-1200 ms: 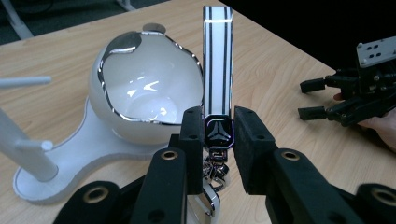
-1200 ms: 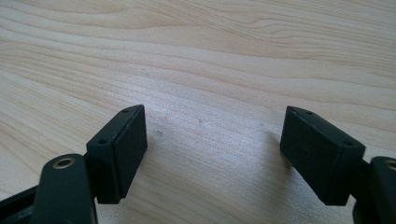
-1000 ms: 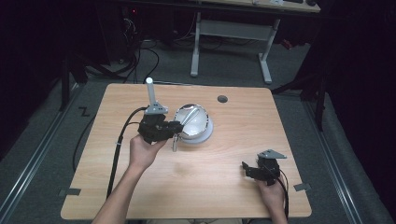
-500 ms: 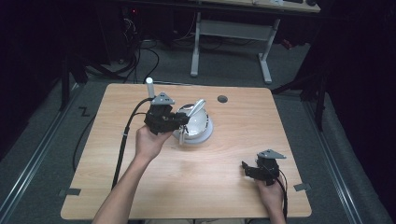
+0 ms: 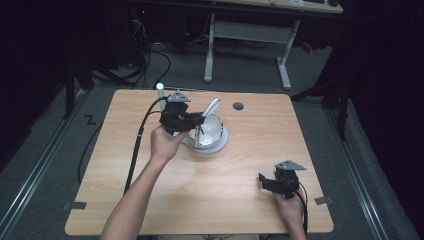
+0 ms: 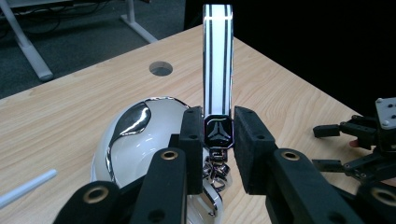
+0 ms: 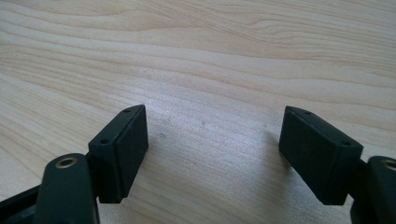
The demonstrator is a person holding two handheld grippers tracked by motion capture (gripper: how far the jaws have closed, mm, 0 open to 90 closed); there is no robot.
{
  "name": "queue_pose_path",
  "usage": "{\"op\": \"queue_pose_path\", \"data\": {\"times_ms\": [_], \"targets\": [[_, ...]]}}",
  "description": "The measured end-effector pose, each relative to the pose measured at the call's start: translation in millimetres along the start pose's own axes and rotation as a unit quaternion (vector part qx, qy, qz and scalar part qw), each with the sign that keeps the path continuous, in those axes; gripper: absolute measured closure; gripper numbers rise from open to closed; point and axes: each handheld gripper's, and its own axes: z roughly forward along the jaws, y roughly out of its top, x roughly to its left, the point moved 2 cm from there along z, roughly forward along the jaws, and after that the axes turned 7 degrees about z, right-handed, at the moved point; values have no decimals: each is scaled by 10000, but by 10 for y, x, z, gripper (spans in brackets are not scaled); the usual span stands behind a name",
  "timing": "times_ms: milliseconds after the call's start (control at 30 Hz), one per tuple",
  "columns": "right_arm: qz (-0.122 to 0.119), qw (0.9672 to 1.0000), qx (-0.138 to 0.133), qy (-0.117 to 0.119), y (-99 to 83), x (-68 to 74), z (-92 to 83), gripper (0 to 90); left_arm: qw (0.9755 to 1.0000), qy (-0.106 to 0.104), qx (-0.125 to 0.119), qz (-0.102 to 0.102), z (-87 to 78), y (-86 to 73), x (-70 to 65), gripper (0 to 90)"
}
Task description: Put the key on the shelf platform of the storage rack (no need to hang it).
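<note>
Left gripper view showed the left gripper clamped on the striped handle, which rose upright above the shiny bowl, while the right gripper sat wide open, well apart.

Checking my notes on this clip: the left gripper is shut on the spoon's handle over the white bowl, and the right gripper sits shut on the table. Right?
Not quite. The right gripper is open: the right gripper view shows its jaws standing wide apart over bare table. The rest holds: the left gripper is shut on the spoon over the white bowl.
</note>
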Motion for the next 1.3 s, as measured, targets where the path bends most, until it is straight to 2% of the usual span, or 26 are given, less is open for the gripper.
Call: {"op": "queue_pose_path", "data": {"times_ms": [467,733,933,1133,1300], "targets": [[-6,10000,-7,-5,1,-2,1,243,9999,-12,81,-129,310,62,112,744],[-9,10000,-3,1,0,-1,0,243,9996,125,152,-185,445,20,171,744],[-10,10000,-3,1,-1,-2,0,243,9993,236,287,-35,524,-37,135,743],[-14,10000,-3,6,-1,-1,-1,241,9989,291,372,-35,576,-111,138,743],[-15,10000,-3,6,-1,-1,-1,242,9979,363,535,4,623,-190,141,743]]}}
